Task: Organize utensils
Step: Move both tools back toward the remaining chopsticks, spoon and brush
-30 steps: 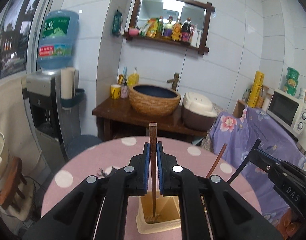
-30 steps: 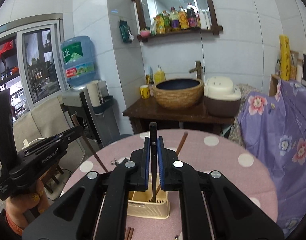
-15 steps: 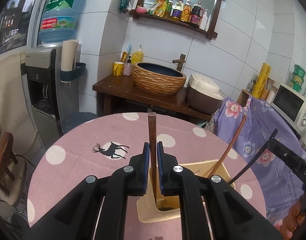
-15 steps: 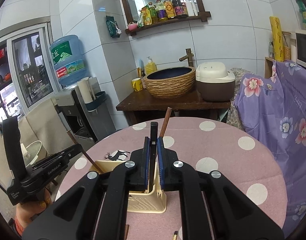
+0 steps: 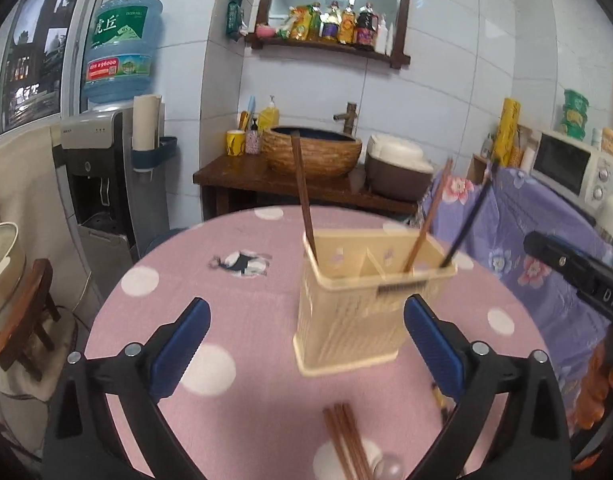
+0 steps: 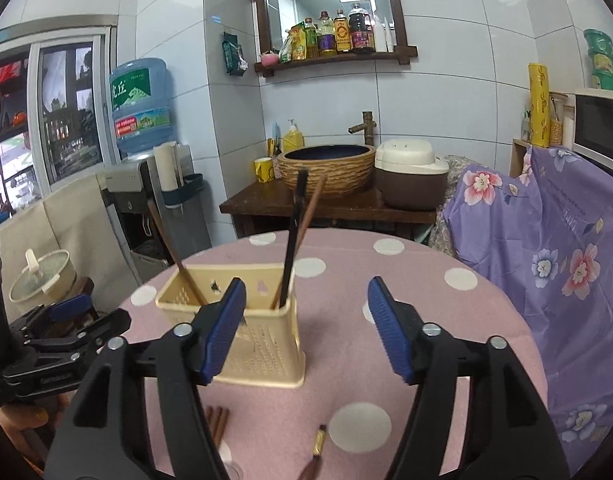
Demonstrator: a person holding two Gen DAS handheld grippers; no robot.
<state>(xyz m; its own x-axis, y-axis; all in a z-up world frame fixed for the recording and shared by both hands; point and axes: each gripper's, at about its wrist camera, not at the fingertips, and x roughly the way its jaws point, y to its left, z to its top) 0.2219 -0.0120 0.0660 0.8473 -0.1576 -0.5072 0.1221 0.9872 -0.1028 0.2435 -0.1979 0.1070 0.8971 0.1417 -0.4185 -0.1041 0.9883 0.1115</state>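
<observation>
Both jaws were opening with nothing between them. The holder stood on the counter ahead of the left gripper and right gripper, holding maybe three chopsticks.

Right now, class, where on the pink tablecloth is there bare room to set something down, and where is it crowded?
Free: the cloth left of the cream utensil holder, around the deer print, and the stretch between holder and purple floral cover. Crowded: the near edge, with brown chopsticks and a gold-banded utensil beside them.
</observation>
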